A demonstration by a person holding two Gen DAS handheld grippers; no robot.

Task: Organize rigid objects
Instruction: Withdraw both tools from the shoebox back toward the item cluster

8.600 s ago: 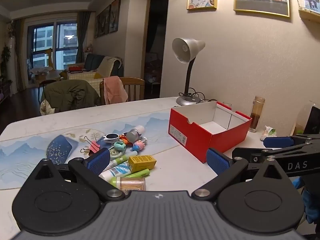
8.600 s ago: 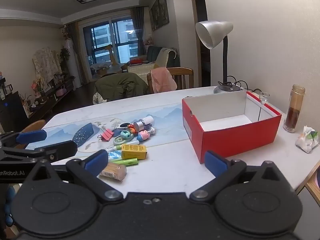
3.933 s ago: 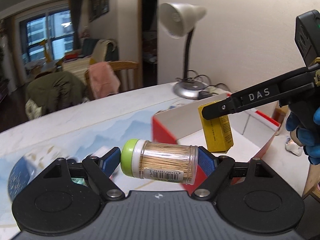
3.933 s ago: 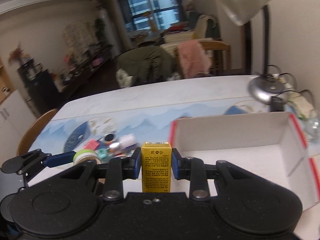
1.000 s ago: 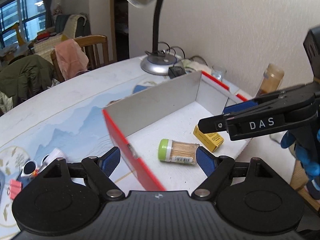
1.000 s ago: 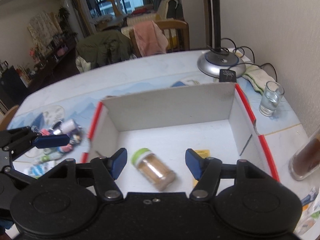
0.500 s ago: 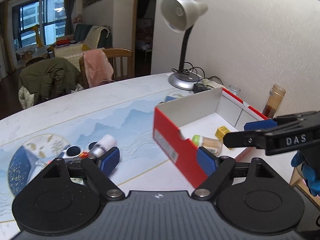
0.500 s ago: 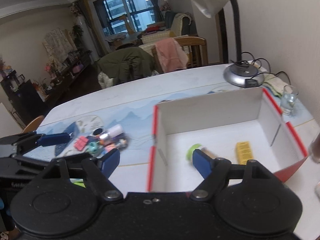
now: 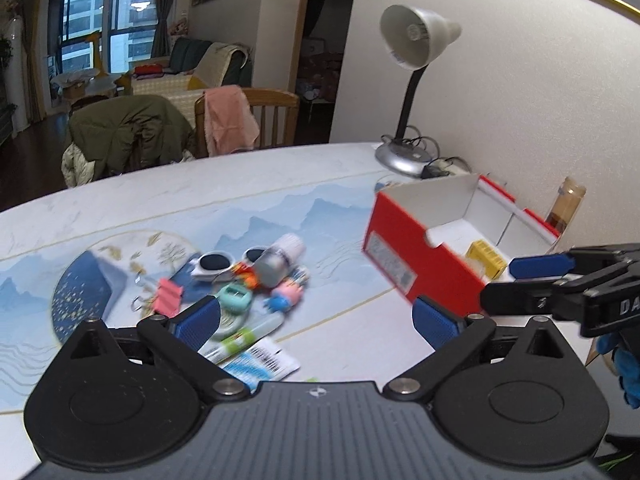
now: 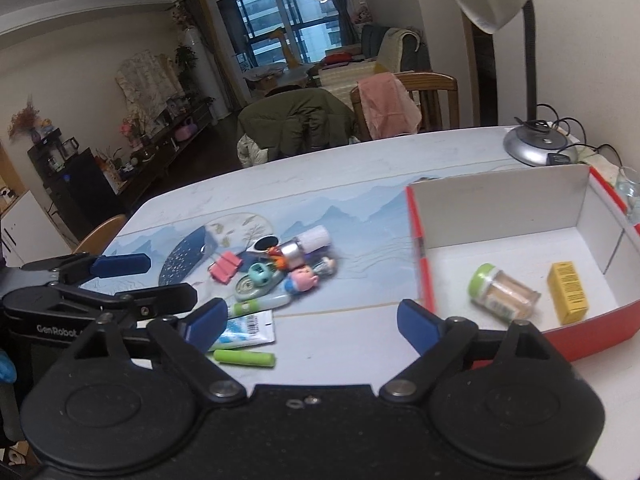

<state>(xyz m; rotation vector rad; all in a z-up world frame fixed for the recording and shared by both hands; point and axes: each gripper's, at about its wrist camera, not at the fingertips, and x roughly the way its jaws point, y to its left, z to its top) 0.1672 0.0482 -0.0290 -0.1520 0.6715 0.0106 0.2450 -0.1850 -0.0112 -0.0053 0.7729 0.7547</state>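
Both claws, left claw (image 9: 316,320) and right claw (image 10: 308,320), are empty, jaws opening wide to take more from the pile (image 10: 276,268) at eleven o'clock; jar (image 10: 502,294) and yellow carton (image 10: 568,294) lie in the red box (image 10: 420,248).

The black plastic left gripper (image 10: 120,276) at nine o'clock says "GenRobot". The black plastic right gripper (image 9: 532,284) at three o'clock shows "DA".
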